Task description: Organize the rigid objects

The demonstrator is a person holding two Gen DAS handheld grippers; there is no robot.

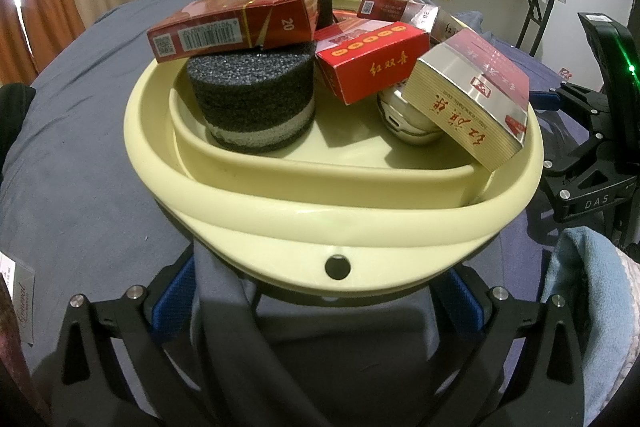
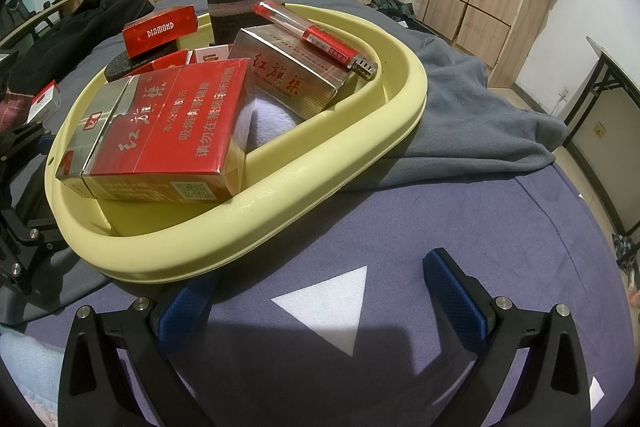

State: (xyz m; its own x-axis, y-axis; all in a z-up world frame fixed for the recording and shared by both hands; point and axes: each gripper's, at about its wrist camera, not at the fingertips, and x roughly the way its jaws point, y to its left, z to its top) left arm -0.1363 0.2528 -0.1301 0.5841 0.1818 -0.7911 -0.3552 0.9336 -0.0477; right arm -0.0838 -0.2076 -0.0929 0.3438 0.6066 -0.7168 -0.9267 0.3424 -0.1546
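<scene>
Left wrist view: the basin (image 1: 304, 227) is being shown filling the middle of the frame, resting on the bed (image 1: 80, 107), with its near rim lying between the fingers of the left claw (image 1: 320, 291) at the bottom. The jaws are being held wide, one blue pad at each side under the rim; whether the rim is being touched cannot be told. Inside the basin, foam blocks (image 1: 252, 99), red packs (image 1: 372, 63) and a silver pack (image 1: 472, 95) are being seen piled loosely, one pack balanced on top of a foam block at upper left.

In the right wrist view the right claw (image 2: 320, 299) is being held open and empty at the bottom of the frame, over the bedcover, just beside the basin rim at left. A lighter (image 2: 316, 41) is being seen lying on a pack in the upper middle.

The packs are judged light, stiff cardboard under slick wrap, best taken across the narrow sides so they are not crushed. The foam is judged soft and yielding. The lighter is judged small, smooth and prone to rolling. The basin is judged rigid, to be held at the rim and kept level, as the pile is likely to slide.
</scene>
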